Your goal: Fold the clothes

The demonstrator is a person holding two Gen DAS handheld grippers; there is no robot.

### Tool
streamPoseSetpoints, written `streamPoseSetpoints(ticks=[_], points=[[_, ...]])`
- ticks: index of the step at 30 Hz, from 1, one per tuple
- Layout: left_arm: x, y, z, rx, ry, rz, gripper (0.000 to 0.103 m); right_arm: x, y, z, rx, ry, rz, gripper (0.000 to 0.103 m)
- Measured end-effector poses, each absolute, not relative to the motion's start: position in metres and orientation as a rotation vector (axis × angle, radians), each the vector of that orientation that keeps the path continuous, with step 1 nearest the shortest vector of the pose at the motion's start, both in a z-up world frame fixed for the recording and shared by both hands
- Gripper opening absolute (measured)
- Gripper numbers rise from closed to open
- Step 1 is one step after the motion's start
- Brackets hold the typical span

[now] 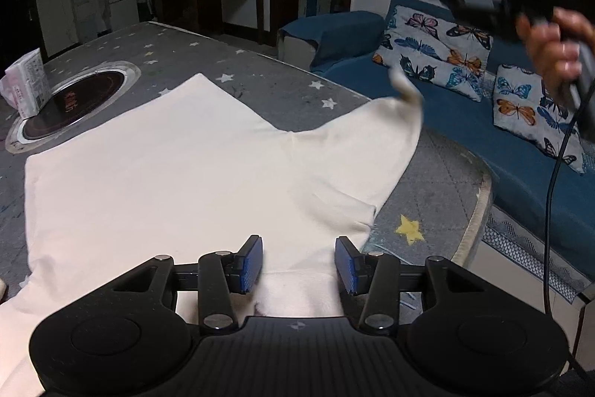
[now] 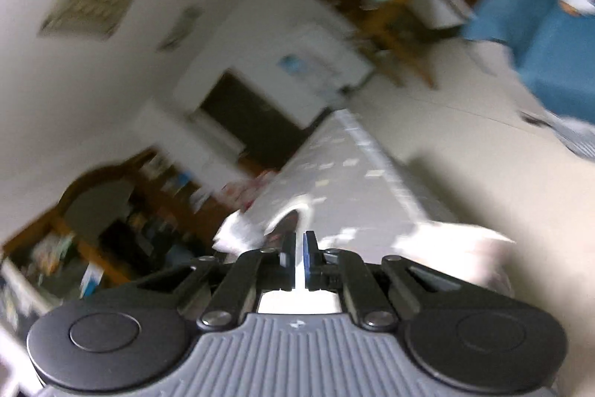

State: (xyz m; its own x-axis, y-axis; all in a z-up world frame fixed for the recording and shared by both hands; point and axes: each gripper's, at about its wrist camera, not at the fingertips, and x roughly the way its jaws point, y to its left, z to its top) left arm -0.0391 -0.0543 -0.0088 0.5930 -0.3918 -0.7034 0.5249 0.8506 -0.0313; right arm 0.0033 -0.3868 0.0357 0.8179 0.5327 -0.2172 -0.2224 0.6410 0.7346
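Nearest us in the left wrist view, our left gripper (image 1: 298,265) has its blue pads spread wide apart, with the cream garment (image 1: 156,173) passing between them but not pinched. The garment lies spread over the near part of the grey star-printed tabletop (image 1: 282,88), its left side running close to the table's near left edge. One corner of the cloth lifts off the surface toward the right edge, rising to a thin blurred tip. Bare cover shows to the right of the garment, up to the curved right edge. Farther back on the left, a round inset hotplate (image 1: 70,103) sits beside a white packet (image 1: 26,82) near the left edge. Beyond the right edge stands a blue sofa (image 1: 520,166) with butterfly cushions (image 1: 438,51). Our right gripper (image 2: 299,248) is held high in a hand (image 1: 557,51), well above the table; its own view is blurred, its pads almost touching, and whether they pinch anything we cannot tell.
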Motion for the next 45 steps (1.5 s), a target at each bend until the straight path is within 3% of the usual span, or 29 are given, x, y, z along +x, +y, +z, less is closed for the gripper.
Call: streamPoseSetpoints(ticks=[5,9,16,18,23,24,29,31,32,38,45], points=[[-0.044,-0.029,-0.001,0.157,0.748,-0.476,0.050,0.019,-0.327,0.078,0.590,0.481,0.560,0.003],[-0.048,-0.010,0.001,0.145,0.744,-0.433,0.050,0.017,-0.294,0.070,0.435,0.545,0.511,0.008],[-0.044,-0.008,-0.004,0.142,0.755,-0.438,0.050,0.024,-0.275,0.019,0.078,0.675,0.193,0.039],[-0.044,-0.007,-0.004,0.136,0.751,-0.435,0.050,0.022,-0.286,0.004,0.023,0.694,0.088,0.044],[-0.042,0.002,-0.008,0.112,0.773,-0.406,0.051,0.033,-0.333,-0.030,0.211,0.782,-0.021,0.052],[-0.042,0.003,-0.009,0.110,0.778,-0.400,0.051,0.033,-0.342,-0.034,0.279,0.784,-0.012,0.051],[-0.040,0.023,-0.007,0.095,0.765,-0.308,0.051,0.021,-0.367,-0.039,0.465,0.759,0.029,0.028],[-0.039,0.032,-0.006,0.089,0.756,-0.266,0.051,0.015,-0.364,-0.035,0.415,0.725,0.003,0.008],[-0.039,0.037,-0.005,0.086,0.752,-0.245,0.051,0.014,-0.363,-0.032,0.384,0.710,-0.013,0.004],[-0.032,0.065,-0.005,0.071,0.735,-0.120,0.051,0.016,-0.348,-0.011,0.329,0.647,0.014,0.004],[-0.019,0.103,-0.011,0.064,0.742,0.022,0.051,0.012,-0.286,0.054,0.211,0.482,0.268,0.004]])
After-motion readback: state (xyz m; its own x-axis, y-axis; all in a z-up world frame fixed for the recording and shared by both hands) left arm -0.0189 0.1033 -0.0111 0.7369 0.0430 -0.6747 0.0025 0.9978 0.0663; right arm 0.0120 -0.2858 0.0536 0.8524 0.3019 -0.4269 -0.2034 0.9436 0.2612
